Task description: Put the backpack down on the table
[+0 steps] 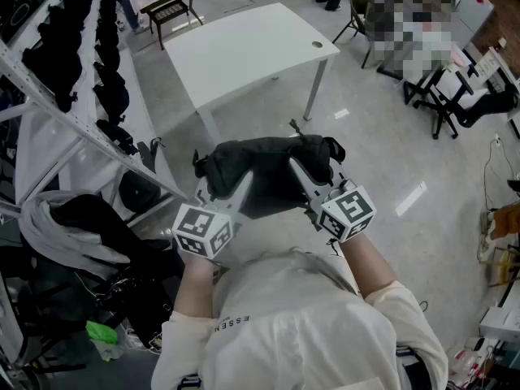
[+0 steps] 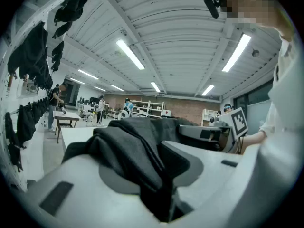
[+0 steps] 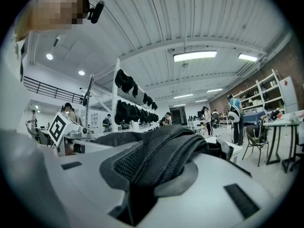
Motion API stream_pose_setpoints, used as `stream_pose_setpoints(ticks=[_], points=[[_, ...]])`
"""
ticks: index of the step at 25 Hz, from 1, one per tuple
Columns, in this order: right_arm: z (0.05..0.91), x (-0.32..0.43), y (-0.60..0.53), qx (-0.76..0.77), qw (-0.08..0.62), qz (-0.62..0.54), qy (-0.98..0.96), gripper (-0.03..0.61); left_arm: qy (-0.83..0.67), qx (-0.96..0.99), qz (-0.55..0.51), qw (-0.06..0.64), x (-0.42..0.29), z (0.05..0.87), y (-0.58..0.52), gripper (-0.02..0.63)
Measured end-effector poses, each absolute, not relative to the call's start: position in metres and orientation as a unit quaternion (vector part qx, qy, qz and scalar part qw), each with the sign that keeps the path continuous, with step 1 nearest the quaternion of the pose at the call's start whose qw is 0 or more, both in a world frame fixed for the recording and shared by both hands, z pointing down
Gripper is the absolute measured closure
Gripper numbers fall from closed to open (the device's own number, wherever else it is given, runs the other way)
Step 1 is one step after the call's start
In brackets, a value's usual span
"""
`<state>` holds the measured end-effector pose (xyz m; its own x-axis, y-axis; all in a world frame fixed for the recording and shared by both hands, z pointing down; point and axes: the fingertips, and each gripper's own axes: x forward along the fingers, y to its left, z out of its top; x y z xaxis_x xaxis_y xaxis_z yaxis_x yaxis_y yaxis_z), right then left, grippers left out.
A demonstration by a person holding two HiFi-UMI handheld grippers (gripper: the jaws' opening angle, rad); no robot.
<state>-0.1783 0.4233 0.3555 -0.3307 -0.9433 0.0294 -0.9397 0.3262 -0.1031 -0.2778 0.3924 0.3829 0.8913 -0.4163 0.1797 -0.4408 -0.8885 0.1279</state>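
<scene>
A black backpack (image 1: 268,167) hangs in the air in front of the person, short of the white table (image 1: 244,47) that stands further ahead. My left gripper (image 1: 238,188) grips its left side and my right gripper (image 1: 302,175) its right side. In the left gripper view, dark folded fabric of the backpack (image 2: 128,146) is pinched between the jaws of the left gripper (image 2: 142,153). In the right gripper view, the right gripper (image 3: 164,164) is shut on a padded mesh strap (image 3: 161,156) of the backpack.
A white rack (image 1: 81,96) hung with black bags runs along the left. Grey cloth and dark clutter (image 1: 65,226) lie at lower left. A small dark side table (image 1: 172,8) stands beyond the white table, and chairs (image 1: 443,104) stand at right on glossy floor.
</scene>
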Motion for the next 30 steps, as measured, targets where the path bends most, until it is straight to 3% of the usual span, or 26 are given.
stream_pose_setpoints(ticks=[18, 30], points=[[0.362, -0.19, 0.405, -0.584, 0.018, -0.071, 0.809, 0.492, -0.213, 0.969, 0.075, 0.101, -0.29, 0.391, 0.373, 0.479], [0.374, -0.103, 0.319, -0.543, 0.02, -0.073, 0.837, 0.492, -0.255, 0.958, 0.079, 0.108, -0.206, 0.403, 0.297, 0.477]])
